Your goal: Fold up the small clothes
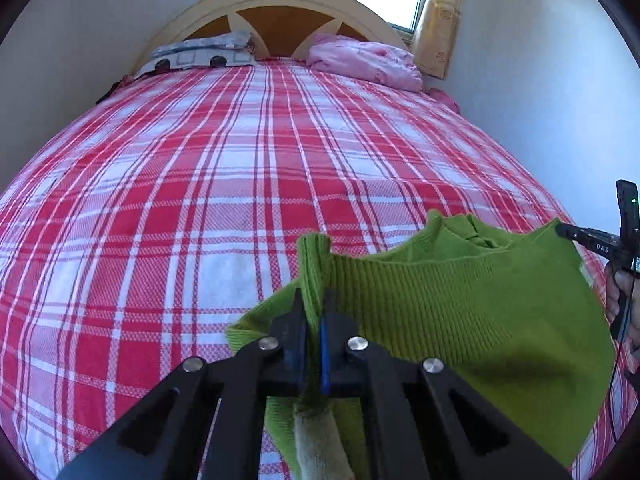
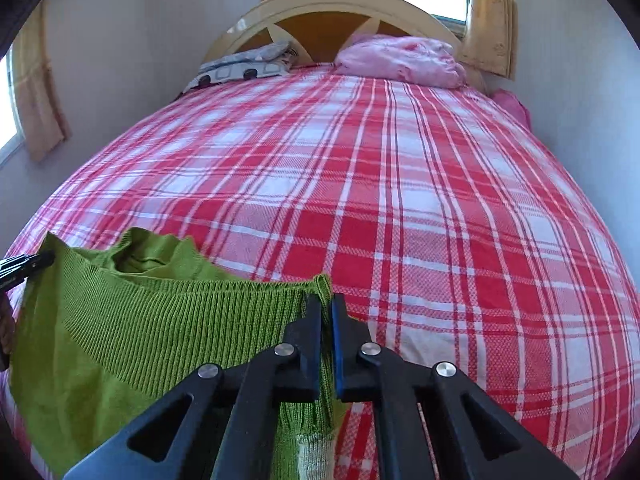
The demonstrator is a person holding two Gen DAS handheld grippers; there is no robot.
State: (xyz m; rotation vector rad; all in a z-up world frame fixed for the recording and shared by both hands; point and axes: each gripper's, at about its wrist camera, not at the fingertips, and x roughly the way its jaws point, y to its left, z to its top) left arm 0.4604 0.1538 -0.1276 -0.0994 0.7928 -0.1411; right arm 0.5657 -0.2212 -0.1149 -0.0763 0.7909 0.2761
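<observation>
A small green knit sweater (image 1: 460, 304) hangs stretched between my two grippers above the near end of the bed. My left gripper (image 1: 314, 300) is shut on the sweater's left ribbed corner. My right gripper (image 2: 326, 304) is shut on the sweater's (image 2: 132, 320) right ribbed corner. The right gripper also shows at the right edge of the left wrist view (image 1: 564, 230). The left gripper's tip shows at the left edge of the right wrist view (image 2: 40, 260). The neck opening faces up between them.
The bed has a red and white plaid sheet (image 1: 240, 168). A patterned pillow (image 1: 200, 54) and a pink bundle (image 1: 368, 60) lie by the headboard (image 1: 280, 4). White walls stand on both sides. A window with yellow curtains (image 2: 488, 12) is behind.
</observation>
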